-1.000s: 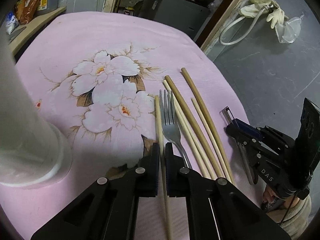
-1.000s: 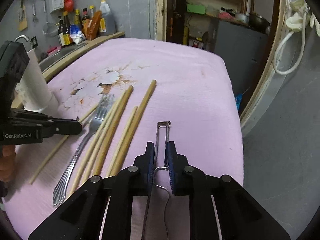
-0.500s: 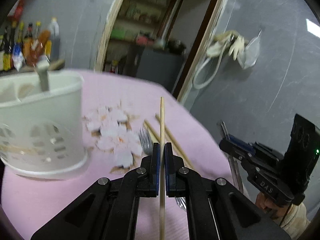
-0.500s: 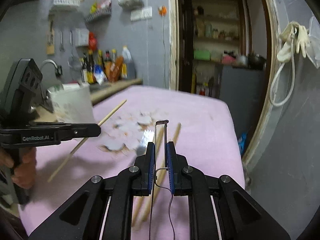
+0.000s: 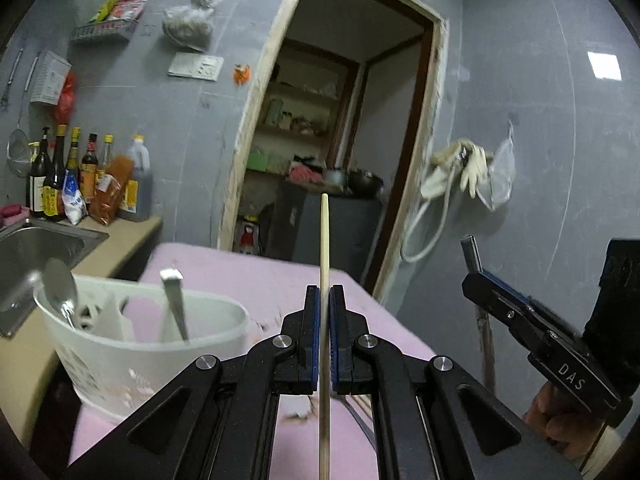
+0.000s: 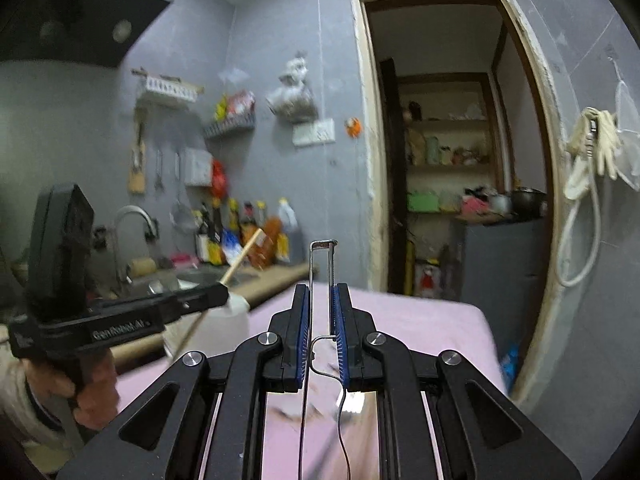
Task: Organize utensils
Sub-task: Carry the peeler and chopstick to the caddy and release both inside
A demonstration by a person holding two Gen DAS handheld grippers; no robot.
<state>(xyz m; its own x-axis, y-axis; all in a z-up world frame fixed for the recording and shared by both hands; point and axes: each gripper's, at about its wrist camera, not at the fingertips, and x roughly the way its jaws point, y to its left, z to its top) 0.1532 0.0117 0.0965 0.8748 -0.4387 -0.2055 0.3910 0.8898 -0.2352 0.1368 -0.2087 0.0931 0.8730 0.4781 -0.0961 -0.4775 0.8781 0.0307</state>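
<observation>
Left tongs [image 5: 325,336]: closed on a single chopstick [image 5: 324,248], which passes between the pads and projects forward, tip in the air.
Right tongs [image 6: 321,332]: closed on a wire-framed peeler [image 6: 323,264], its loop end projecting ahead of the pads.
Holder [image 5: 120,344]: white plastic utensil holder on the pink-covered surface [image 5: 272,276], low and left in the left wrist view; a spoon [image 5: 60,292] and another metal handle [image 5: 174,300] already stand in it.
Change, one second: both tools lay on the surface under the closed tongs; both are now lifted clear, and each view has tilted from the cloth to nearly level with the room.
Change, half second: the holder sits lower and nearer in the left view; the fork and remaining chopsticks have almost left the frame.
Task meaning: pick-up appears complete for both items; the transfer to the holder is judged to be the step in hand.
Remaining: chopstick not yet over the holder rim; more utensils probably stay on the surface.
</observation>
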